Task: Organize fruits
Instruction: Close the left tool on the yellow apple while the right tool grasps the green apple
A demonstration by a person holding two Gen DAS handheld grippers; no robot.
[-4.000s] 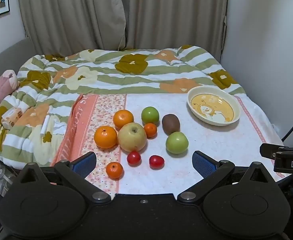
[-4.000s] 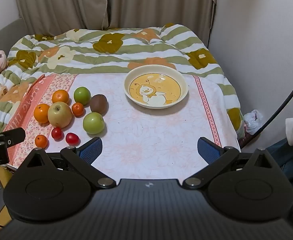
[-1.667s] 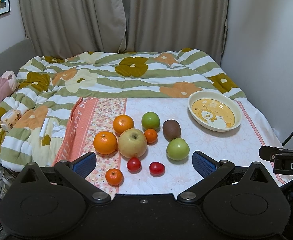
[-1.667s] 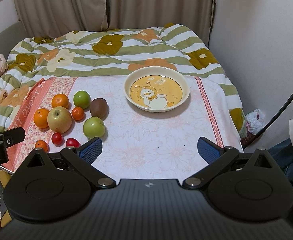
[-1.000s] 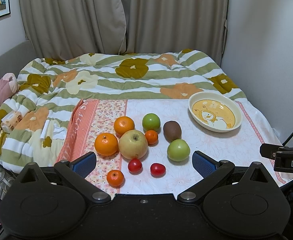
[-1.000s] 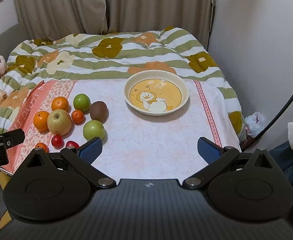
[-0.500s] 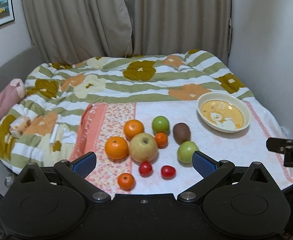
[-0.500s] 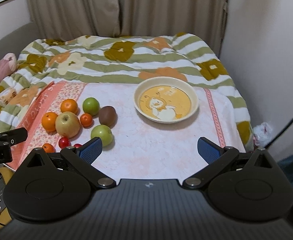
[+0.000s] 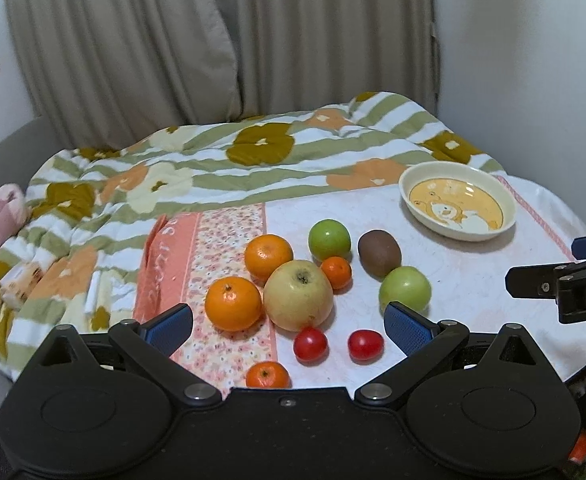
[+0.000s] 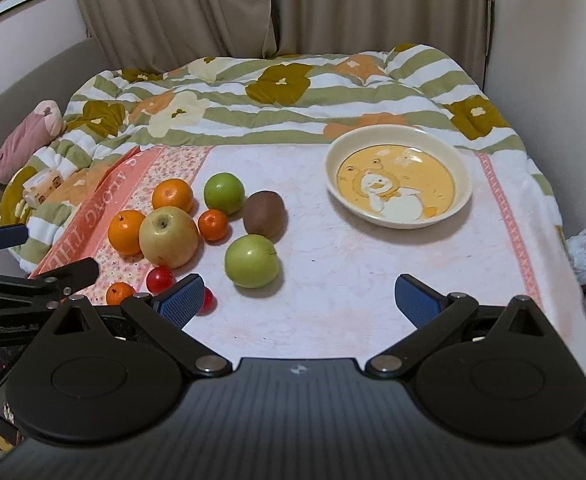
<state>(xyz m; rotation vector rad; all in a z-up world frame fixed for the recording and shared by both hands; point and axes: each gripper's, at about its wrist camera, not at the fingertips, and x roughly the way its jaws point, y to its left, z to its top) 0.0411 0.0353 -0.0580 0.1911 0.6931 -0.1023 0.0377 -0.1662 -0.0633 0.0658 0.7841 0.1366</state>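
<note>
The left tongs (image 9: 288, 322) stand wide open and hold nothing, their blue pads hovering at the near edge of the fruit cluster. The right tongs (image 10: 300, 300) are spread just as wide and also empty, above bare cloth near the middle of the bed.

The fruits lie on a pale pink floral cloth (image 10: 333, 264) spread over a bed with a striped flower quilt (image 10: 277, 92). A large yellow apple (image 9: 297, 295) sits in the middle of the group, touching an orange (image 9: 233, 303) on its left and a second orange (image 9: 268, 256) beyond it. A small tangerine (image 9: 336, 273) sits just right of the apple, with a green apple (image 9: 329, 239) behind it. A kiwi (image 9: 379, 253) lies to the right, and a second green apple (image 9: 405, 290) sits just in front of it. 2 cherry tomatoes (image 9: 310, 345) (image 9: 365, 345) lie at the near side, and another small tangerine (image 9: 267, 374) lies nearest.

A cream bowl (image 10: 463, 168) with a yellow bear picture stands empty at the far right, well apart from the fruit.
</note>
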